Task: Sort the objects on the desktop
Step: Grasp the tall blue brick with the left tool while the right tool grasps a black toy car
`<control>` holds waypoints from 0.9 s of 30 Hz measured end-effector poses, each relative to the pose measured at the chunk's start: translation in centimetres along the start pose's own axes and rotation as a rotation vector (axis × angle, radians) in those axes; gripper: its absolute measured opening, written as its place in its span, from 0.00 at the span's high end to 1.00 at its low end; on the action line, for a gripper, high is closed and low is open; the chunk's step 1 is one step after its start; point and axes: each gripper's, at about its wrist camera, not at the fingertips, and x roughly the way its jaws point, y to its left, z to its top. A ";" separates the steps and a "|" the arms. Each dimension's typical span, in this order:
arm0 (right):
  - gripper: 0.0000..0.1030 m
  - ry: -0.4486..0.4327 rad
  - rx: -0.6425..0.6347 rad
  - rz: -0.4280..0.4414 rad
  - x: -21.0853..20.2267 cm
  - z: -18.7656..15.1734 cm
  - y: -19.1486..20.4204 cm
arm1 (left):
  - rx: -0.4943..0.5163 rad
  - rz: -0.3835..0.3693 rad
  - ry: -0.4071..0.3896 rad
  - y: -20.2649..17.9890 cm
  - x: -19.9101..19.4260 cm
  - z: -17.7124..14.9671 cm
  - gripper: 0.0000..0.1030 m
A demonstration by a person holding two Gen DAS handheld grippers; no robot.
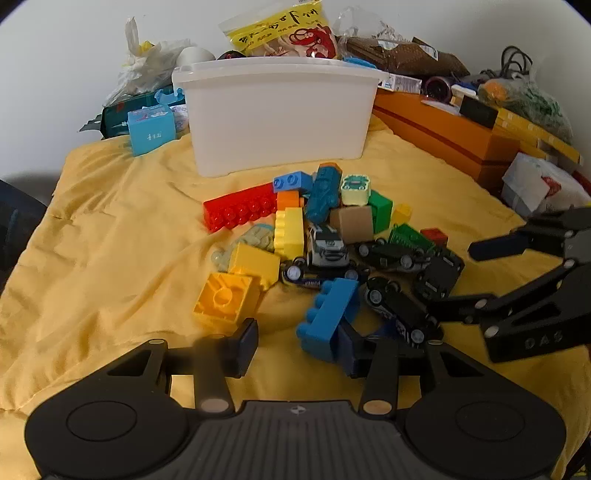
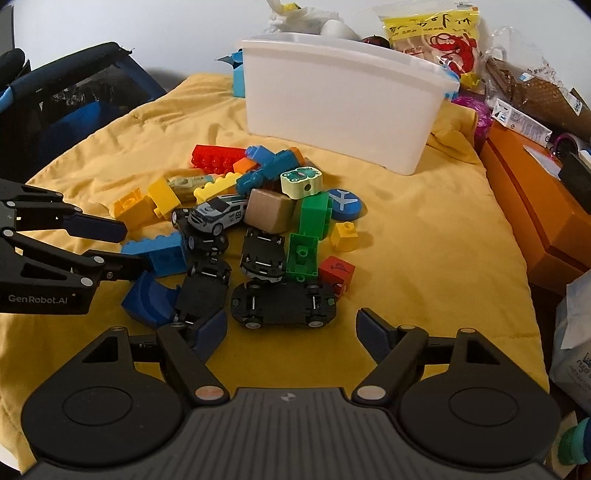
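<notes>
A heap of toy bricks and cars lies on a yellow cloth in front of a white bin. My left gripper is open at the heap's near edge; a blue brick leans against its right finger. It shows in the right wrist view with that blue brick by its tips. My right gripper is open, just short of an upturned black car. From the left wrist view the right gripper sits at the heap's right side.
An orange box with clutter on it lines the right side. Snack bags and plastic bags stand behind the bin. A small blue box sits left of the bin. A dark chair is at the left.
</notes>
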 end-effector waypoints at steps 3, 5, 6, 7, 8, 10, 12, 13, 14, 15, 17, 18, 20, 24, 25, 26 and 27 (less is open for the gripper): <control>0.23 0.005 0.007 0.001 0.4 0.2 -0.1 | 0.003 -0.011 -0.008 -0.3 0.3 0.4 0.52; 0.23 0.005 0.015 0.003 0.6 0.2 -0.3 | -0.003 -0.024 0.000 -0.4 0.6 0.5 0.52; 0.23 0.007 0.019 0.004 0.7 0.3 -0.3 | -0.006 -0.037 0.004 -0.5 0.8 0.5 0.52; 0.23 0.008 0.023 0.007 0.7 0.3 -0.3 | -0.006 -0.042 0.007 -0.6 0.9 0.6 0.52; 0.24 0.007 0.024 0.010 0.7 0.3 -0.3 | -0.006 -0.047 0.009 -0.8 1.0 0.5 0.52; 0.25 0.008 0.023 0.016 0.9 0.4 -0.1 | -0.003 -0.047 0.005 -1.0 0.9 0.6 0.52; 0.26 0.008 0.024 0.021 1.0 0.4 0.0 | -0.018 -0.045 -0.010 -0.9 0.3 0.7 0.52; 0.26 0.004 0.025 0.022 0.9 0.4 0.0 | -0.035 -0.051 -0.019 -0.8 0.0 0.7 0.52; 0.27 -0.002 0.024 0.020 0.8 0.4 0.0 | -0.048 -0.054 -0.024 -0.6 -0.3 0.7 0.51; 0.27 -0.008 0.024 0.018 0.6 0.3 -0.1 | -0.052 -0.056 -0.025 -0.5 -0.3 0.7 0.51; 0.29 -0.006 0.033 0.017 0.4 0.1 -0.4 | -0.044 -0.062 -0.017 -0.6 -0.1 0.8 0.51; 0.29 -0.003 0.041 0.019 0.3 0.0 -0.5 | -0.033 -0.066 -0.010 -0.7 0.3 0.9 0.51; 0.30 0.000 0.056 0.021 0.4 -0.1 -0.7 | -0.019 -0.067 0.002 -0.9 1.0 1.1 0.51; 0.32 -0.002 0.055 0.028 0.8 0.1 -0.3 | -0.010 -0.071 0.026 -1.0 2.0 1.1 0.55; 0.32 -0.003 0.051 0.028 0.9 0.1 -0.2 | -0.009 -0.078 0.018 -1.0 1.9 1.1 0.58; 0.31 -0.004 0.046 0.026 1.0 0.1 -0.1 | -0.007 -0.080 0.016 -1.0 1.9 1.1 0.65; 0.31 -0.001 0.042 0.024 1.2 0.2 0.0 | -0.004 -0.081 0.017 -0.9 1.9 1.0 0.70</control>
